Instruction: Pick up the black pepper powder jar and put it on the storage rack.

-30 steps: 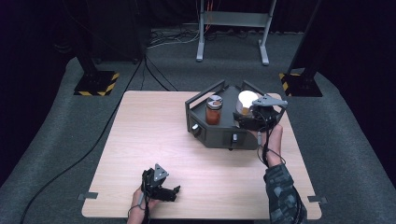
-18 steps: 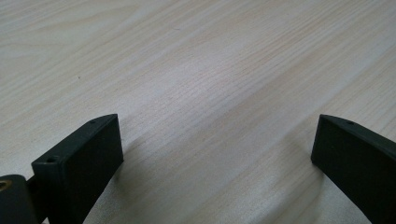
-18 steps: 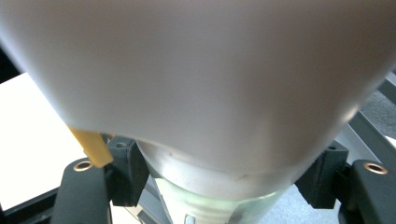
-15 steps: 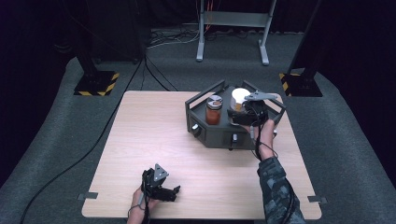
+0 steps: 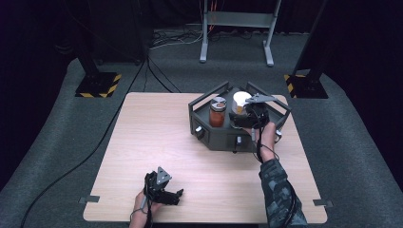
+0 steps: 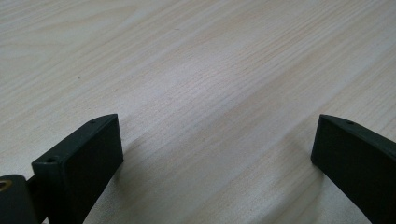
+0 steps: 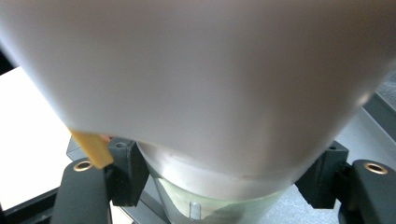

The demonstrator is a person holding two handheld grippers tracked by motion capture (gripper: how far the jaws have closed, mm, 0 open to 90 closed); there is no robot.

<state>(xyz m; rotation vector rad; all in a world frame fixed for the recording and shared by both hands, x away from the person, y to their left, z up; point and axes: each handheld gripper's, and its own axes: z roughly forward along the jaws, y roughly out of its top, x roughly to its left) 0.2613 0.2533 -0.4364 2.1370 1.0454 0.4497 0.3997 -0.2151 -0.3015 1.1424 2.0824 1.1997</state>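
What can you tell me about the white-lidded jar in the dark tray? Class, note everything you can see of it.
The white-lidded jar stands upright in the dark tray, right of a red-filled jar and apart from it. Its lid is broad, round and plain white; the body below looks like clear, greenish glass with yellowish contents. The right tool has its jaws on either side of the body just under the lid, seemingly gripping it. A yellow tag shows by one jaw.

The left gripper (image 5: 167, 194) rests low with jaws wide apart; the right gripper (image 5: 244, 116) is extended forward, jaws clamped.
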